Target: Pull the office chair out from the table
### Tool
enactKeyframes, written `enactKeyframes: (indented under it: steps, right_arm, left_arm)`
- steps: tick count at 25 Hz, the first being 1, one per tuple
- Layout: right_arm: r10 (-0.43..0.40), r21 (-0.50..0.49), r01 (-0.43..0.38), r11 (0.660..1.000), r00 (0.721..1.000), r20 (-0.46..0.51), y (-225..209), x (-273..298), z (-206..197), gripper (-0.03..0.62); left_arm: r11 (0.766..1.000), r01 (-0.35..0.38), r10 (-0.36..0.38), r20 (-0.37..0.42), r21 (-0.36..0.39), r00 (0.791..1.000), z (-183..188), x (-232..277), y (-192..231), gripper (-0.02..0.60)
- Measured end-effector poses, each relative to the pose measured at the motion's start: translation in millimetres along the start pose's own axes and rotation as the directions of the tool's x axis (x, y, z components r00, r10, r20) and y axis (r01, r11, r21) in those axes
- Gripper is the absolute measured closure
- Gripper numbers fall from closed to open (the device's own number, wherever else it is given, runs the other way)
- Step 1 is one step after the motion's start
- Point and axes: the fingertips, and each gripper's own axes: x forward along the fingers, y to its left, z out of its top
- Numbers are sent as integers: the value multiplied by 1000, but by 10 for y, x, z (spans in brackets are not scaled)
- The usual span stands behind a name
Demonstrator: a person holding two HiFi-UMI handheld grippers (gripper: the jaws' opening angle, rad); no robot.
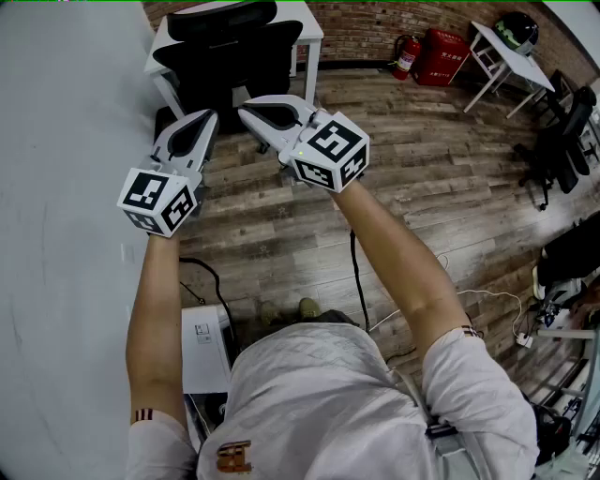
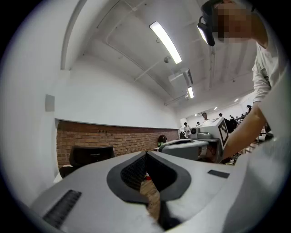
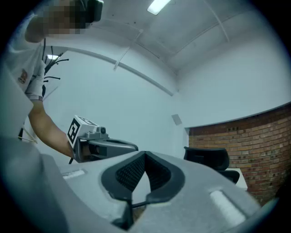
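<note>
Showing the task not yet begun: the office chair (image 1: 228, 52) stands tucked against the table (image 1: 311, 28), untouched. The 2 tools, left gripper (image 1: 211, 115) and right gripper (image 1: 242, 110), hover short of the table, jaws closed, empty. Grasping and pulling remain.

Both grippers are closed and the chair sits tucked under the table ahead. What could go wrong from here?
1. The left gripper and right gripper are both shut and empty. Reaching in like this would likely shove the office chair further under the table rather than grip it.
2. A black cable and a white box lie on the floor by your feet. Stepping back with the chair could snag either.
</note>
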Motion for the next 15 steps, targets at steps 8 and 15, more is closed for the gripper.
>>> enactKeyframes:
  steps: [8, 15]
  right_arm:
    - [22, 9, -23, 1000, 1000, 19, -88, -39, -25, 593]
    - [32, 5, -33, 999, 999, 33, -230, -186, -13, 592]
  left_arm:
    - [1000, -7, 7, -2, -6, 1000, -46, 102, -14, 580]
    - [999, -35, 35, 3, -8, 999, -36, 237, -60, 580]
